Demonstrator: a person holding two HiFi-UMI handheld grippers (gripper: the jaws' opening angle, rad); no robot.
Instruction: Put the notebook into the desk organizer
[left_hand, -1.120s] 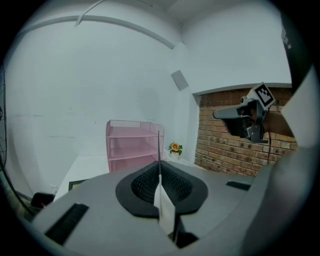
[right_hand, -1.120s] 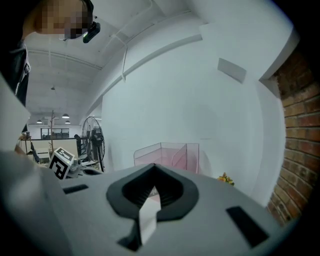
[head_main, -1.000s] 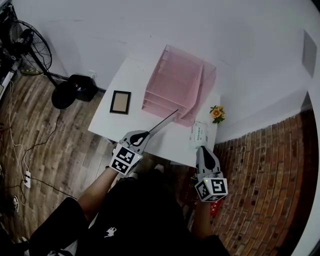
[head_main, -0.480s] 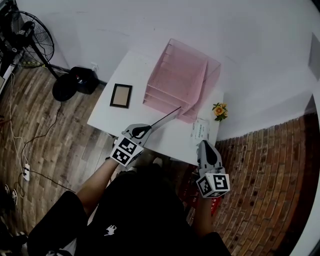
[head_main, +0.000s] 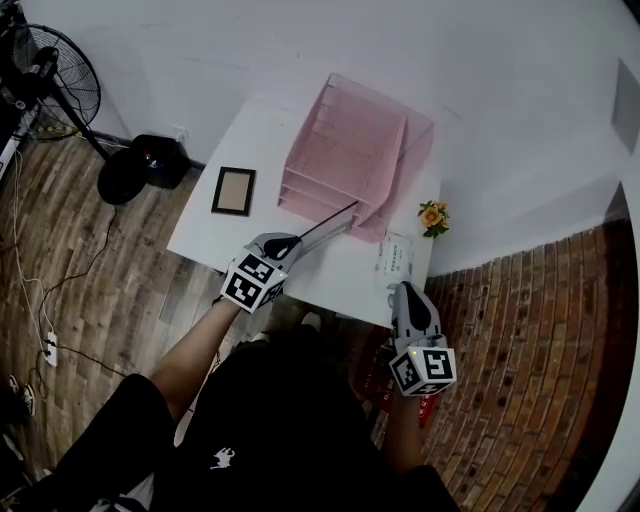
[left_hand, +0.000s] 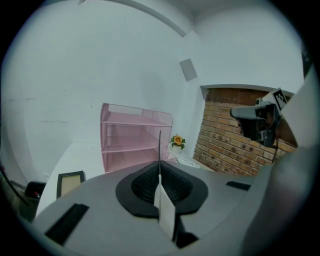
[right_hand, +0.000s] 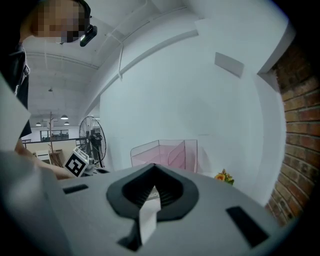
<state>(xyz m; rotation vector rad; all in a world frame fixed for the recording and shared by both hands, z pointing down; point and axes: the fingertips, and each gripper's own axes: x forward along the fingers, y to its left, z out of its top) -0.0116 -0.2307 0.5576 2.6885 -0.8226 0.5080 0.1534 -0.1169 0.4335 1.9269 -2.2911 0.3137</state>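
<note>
The notebook (head_main: 328, 222) shows edge-on as a thin dark line. My left gripper (head_main: 285, 243) is shut on its near end, above the table's front edge. Its far end points at the lower front of the pink mesh desk organizer (head_main: 350, 150), which stands at the back of the white table (head_main: 215, 240). In the left gripper view the notebook's edge (left_hand: 159, 150) rises upright between the jaws, with the organizer (left_hand: 135, 140) straight behind it. My right gripper (head_main: 410, 298) hovers shut and empty off the table's near right corner. The right gripper view shows the organizer (right_hand: 165, 155) ahead.
A small dark picture frame (head_main: 234, 191) lies on the table left of the organizer. An orange flower (head_main: 432, 215) and a white packet (head_main: 396, 260) sit at the right end. A fan (head_main: 50, 85) and a black object (head_main: 135, 170) stand on the floor left; brick wall right.
My left gripper has moved forward a little with the notebook, whose far end now reaches the organizer's front. The right gripper has stayed about where it was.
</note>
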